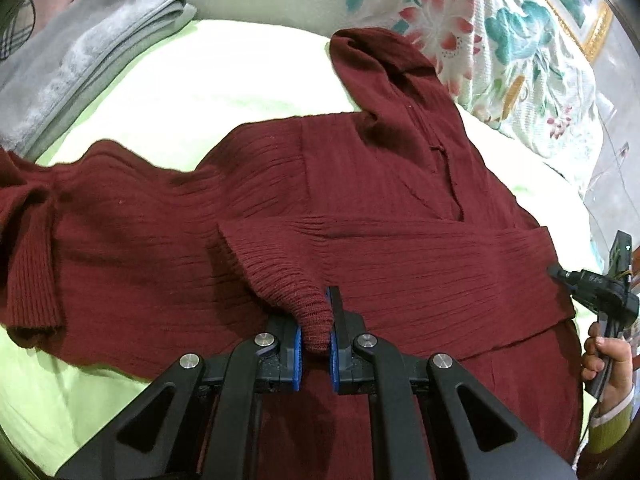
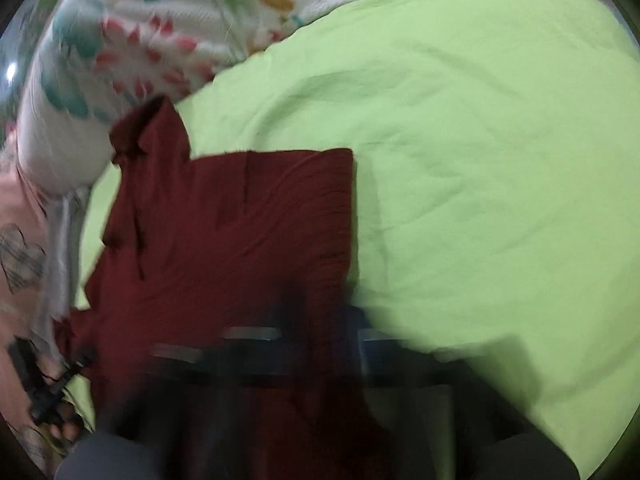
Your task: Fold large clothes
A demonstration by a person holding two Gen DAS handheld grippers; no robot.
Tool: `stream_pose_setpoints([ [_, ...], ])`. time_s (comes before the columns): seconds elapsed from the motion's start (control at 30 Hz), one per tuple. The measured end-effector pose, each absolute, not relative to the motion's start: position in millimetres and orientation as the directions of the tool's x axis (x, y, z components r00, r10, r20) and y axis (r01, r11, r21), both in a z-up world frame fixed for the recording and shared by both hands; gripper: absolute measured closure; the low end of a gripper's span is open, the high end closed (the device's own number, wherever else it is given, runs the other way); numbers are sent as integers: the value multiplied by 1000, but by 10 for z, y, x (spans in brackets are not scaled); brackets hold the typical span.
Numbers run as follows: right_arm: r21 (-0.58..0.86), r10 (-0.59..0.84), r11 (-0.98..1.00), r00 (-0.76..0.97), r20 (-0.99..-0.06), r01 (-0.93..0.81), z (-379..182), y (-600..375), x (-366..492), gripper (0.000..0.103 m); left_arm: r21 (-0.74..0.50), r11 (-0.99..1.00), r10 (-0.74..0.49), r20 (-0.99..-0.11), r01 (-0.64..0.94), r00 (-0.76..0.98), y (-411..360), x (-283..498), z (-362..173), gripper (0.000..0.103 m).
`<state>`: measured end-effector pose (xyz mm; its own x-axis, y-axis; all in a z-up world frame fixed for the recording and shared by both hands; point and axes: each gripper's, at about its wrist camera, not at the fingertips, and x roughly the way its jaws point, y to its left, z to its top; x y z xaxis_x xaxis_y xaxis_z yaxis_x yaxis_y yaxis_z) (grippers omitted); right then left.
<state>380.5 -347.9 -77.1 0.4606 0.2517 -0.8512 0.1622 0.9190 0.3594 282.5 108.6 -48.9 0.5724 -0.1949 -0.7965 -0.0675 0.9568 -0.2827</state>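
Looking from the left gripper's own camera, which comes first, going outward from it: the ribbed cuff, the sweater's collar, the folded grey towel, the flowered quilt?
1. Ribbed cuff: pinched in the left gripper.
2. Collar of the dark red sweater: ahead, slightly right.
3 and 4. Grey towel, far left, and flowered quilt, far right: both beyond the sweater, too close to rank.

My left claw (image 1: 316, 340) is clamped on the ribbed cuff (image 1: 316, 322) of the maroon sweater (image 1: 360, 208), which lies spread on the green bed sheet (image 1: 180, 92) ahead. A folded grey towel (image 1: 80, 56) lies far ahead-left.
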Motion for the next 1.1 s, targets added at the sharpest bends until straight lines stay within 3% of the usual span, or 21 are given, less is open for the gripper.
stream_pose_setpoints([
  [0.17, 294, 179, 939, 476, -861, 177, -730, -3529, 3809, 93, -259, 965, -188, -790, -39, 583, 997, 2825, -478, 94],
  [0.23, 255, 130, 945, 476, -870, 207, -707, -3512, 3742, 81, -240, 970, -173, -801, -43, 573, 987, 2835, -539, 94],
  [0.33, 245, 104, 949, 539, -836, 198, -510, -3400, 3539, 75, -257, 965, -185, -806, -51, 562, 1032, 2792, -600, 91],
  [0.37, 273, 140, 949, 563, -815, 159, -446, -3307, 3441, 73, -268, 962, -192, -804, -55, 562, 1051, 2773, -602, 90],
  [0.43, 329, 232, 940, 540, -809, 88, -501, -3153, 3368, 56, -285, 956, -200, -802, -66, 563, 1092, 2714, -587, 87],
  [0.47, 332, 243, 939, 513, -823, 87, -574, -3114, 3353, 54, -289, 955, -201, -799, -70, 566, 1116, 2679, -572, 84],
  [0.53, 294, 205, 948, 479, -854, 119, -696, -3089, 3339, 54, -289, 953, -187, -795, -89, 576, 1195, 2555, -508, 80],
  [0.7, 391, 277, 914, 536, -797, 109, -465, -3047, 3141, 54, -192, 968, -44, -761, -161, 647, 1577, 2167, -196, 76],
  [0.77, 398, 301, 915, 547, -781, 65, -349, -2912, 3065, 53, -152, 967, 24, -747, -206, 664, 1818, 2069, -90, 61],
  [0.83, 412, 327, 910, 543, -773, 39, -305, -2800, 3007, 49, -157, 958, 40, -753, -238, 657, 2036, 2047, -67, 53],
  [0.93, 436, 369, 900, 513, -775, 12, -329, -2605, 2943, 49, -194, 944, 22, -769, -266, 638, 2245, 2078, -111, 52],
  [1.1, 453, 408, 892, 461, -788, -15, -452, -2379, 2926, 49, -146, 944, 63, -801, -295, 596, 2351, 2277, -302, 50],
])
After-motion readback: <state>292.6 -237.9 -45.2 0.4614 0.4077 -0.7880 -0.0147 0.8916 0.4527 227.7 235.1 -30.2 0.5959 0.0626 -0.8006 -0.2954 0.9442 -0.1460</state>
